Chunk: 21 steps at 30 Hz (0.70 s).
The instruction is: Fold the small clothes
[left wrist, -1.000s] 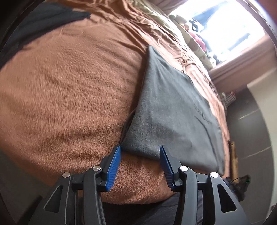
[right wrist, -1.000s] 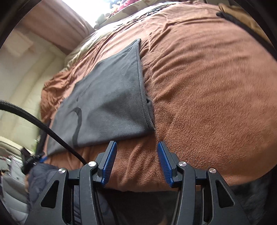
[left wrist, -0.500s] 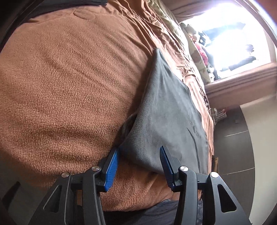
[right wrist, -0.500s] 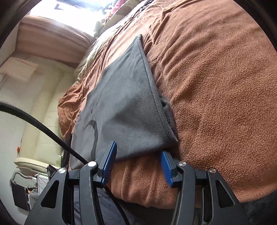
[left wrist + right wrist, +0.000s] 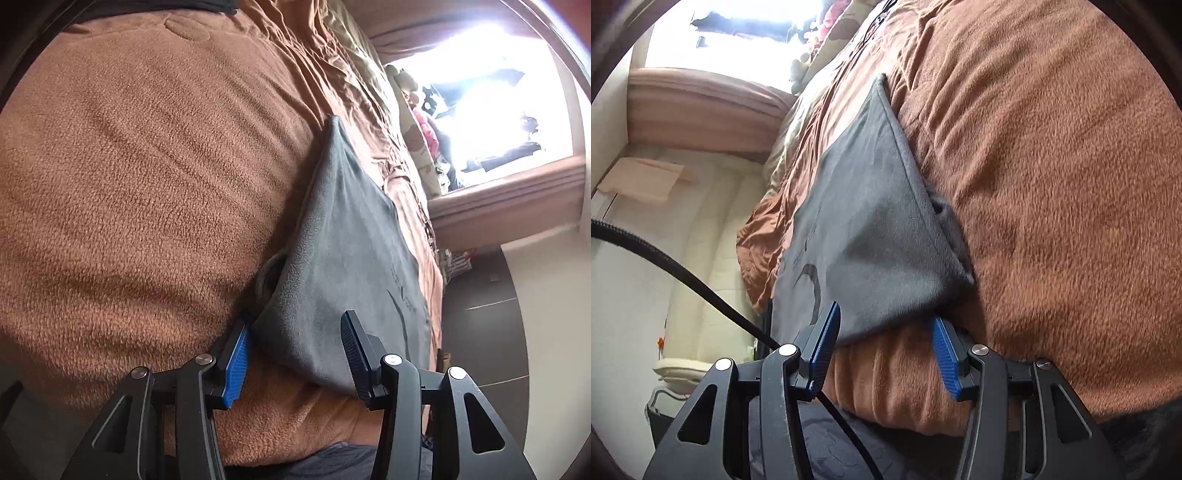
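A grey folded garment with a dark curved print lies flat on a brown fleece blanket. My left gripper is open, its blue-padded fingers straddling the garment's near left corner, low against the blanket. The same garment shows in the right wrist view, where my right gripper is open around the near right corner. Its right finger sits just under the garment's edge. Neither gripper has closed on the cloth.
The blanket covers a bed and hangs over the near edge. A bright window with soft toys is beyond the bed's far end. A black cable crosses the right wrist view. A cream wall is at left.
Both grippers have moved down and forward toward the garment's near corners; the corners now sit between the open fingers. The garment has not moved.
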{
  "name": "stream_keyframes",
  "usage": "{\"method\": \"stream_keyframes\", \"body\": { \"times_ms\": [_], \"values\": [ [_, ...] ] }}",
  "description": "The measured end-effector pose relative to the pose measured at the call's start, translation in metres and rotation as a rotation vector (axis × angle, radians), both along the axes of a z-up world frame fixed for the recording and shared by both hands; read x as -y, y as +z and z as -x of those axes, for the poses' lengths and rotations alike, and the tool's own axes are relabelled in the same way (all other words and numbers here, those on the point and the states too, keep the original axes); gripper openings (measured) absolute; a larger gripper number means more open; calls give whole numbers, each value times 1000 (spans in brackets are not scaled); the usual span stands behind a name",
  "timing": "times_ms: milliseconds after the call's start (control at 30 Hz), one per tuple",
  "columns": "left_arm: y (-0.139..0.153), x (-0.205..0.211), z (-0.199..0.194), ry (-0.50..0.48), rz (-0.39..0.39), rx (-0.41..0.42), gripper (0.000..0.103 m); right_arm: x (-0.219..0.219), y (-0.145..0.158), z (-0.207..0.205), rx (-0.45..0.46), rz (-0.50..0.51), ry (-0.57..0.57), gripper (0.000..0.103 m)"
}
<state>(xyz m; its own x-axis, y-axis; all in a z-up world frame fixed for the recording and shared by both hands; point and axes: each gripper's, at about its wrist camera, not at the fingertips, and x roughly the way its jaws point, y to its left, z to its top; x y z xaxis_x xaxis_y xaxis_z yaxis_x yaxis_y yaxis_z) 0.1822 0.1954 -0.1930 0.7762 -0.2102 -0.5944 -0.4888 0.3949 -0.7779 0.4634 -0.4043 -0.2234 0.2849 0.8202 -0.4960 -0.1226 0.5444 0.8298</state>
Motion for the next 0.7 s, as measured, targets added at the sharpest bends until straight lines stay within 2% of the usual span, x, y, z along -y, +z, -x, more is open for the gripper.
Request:
{"method": "stream_keyframes", "body": {
  "times_ms": [100, 267, 367, 500, 600, 700],
  "values": [
    [-2, 3, 10, 8, 37, 35, 49, -3, 0, -3, 8, 21, -25, 43],
    [10, 5, 28, 49, 4, 135, 49, 0, -3, -4, 23, 50, -68, 16],
    [15, 5, 31, 55, 3, 171, 49, -7, -3, -1, 24, 49, -73, 14],
    [14, 8, 24, 40, -14, 92, 49, -4, 0, 7, 19, 58, -64, 14],
    [9, 12, 23, 28, 8, 73, 49, -4, 4, 7, 18, 67, -55, 14],
    [3, 16, 20, 24, 39, 57, 58, -8, 7, 5, 24, 85, -47, 14]
  ]
}}
